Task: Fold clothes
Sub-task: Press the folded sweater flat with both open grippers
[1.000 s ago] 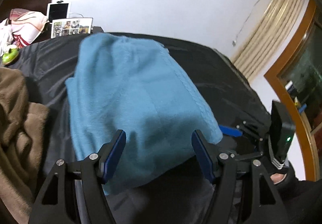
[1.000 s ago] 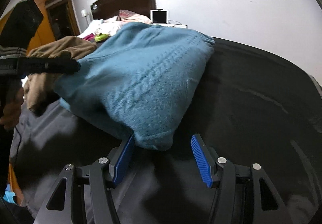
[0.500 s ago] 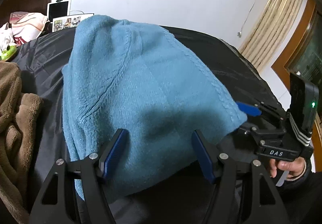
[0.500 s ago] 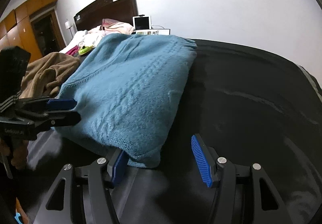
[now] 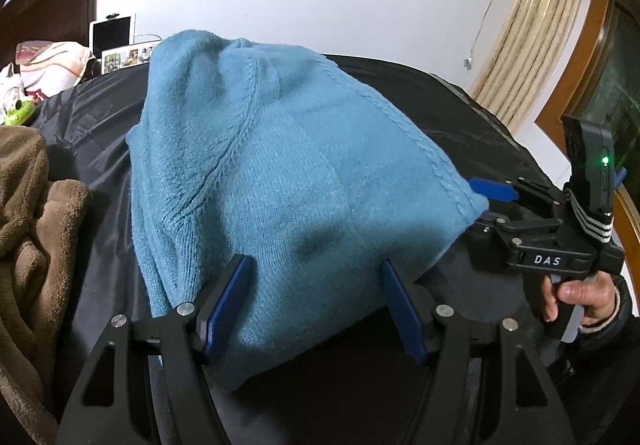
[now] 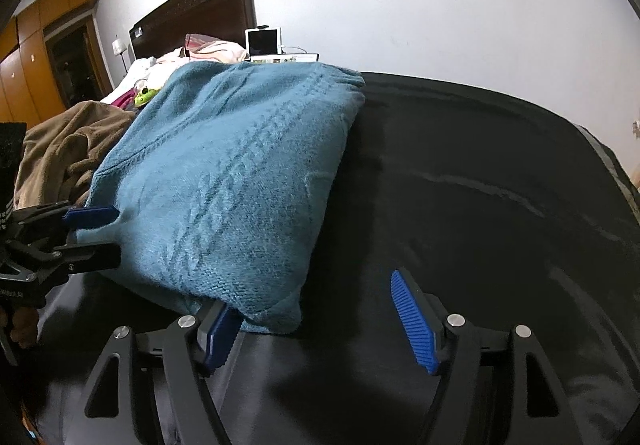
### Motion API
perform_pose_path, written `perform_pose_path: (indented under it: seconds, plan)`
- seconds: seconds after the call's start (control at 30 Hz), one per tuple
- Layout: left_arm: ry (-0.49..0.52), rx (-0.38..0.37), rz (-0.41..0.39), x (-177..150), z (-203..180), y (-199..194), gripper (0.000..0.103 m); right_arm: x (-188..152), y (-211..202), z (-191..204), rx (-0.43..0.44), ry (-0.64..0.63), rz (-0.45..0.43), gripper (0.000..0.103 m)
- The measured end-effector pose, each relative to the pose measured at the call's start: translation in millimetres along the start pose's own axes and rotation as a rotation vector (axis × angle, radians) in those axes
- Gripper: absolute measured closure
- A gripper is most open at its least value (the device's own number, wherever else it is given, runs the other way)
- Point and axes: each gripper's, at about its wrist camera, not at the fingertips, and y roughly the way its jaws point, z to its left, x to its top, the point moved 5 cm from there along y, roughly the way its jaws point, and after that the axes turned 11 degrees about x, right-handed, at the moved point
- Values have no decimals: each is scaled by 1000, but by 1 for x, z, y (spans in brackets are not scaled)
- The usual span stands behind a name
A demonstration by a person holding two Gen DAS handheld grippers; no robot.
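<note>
The sweater (image 5: 288, 181), a teal knit, lies folded into a thick bundle on the black tabletop (image 6: 480, 185), its ribbed hem at the far end and a cable pattern running along its top. We hold our left hand-held gripper (image 5: 312, 309) at the near edge of the bundle: its blue pads stand wide, the knit bulging between them, and we cannot tell whether they press on it or merely flank it. Our right hand-held gripper (image 6: 320, 321) sits at the near right corner of the sweater; its jaws are opening, with the corner resting against the left pad (image 6: 218, 337) and the right pad standing clear over bare black cloth. In the left wrist view the right hand-held gripper shows from the side at the sweater's right corner, held by our right hand (image 5: 580, 297) in a dark sleeve. A brown fleece garment (image 5: 28, 229) lies crumpled just left of the sweater, touching the black cover. Further off stand a tablet (image 6: 264, 41) and a photo frame (image 5: 124, 57) at the wall, beside a bed (image 6: 160, 65) with a dark headboard and piled bedding. A curtain (image 5: 532, 25) hangs on the right.
</note>
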Motion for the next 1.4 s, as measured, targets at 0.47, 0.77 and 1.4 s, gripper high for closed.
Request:
perform_pose_path:
  seconds: [0.47,0.77,1.4]
  plan:
    - [-24,-32,-48,2,4,0,32,22,-61,19,191,-74,-170,30]
    - [-24,-60,-73,2,7,-3,31,41,2,56,222,-186,-75,30]
    - [-241,-178,-97,88,34,-18,22,27,20,60,234,-223,-74,18]
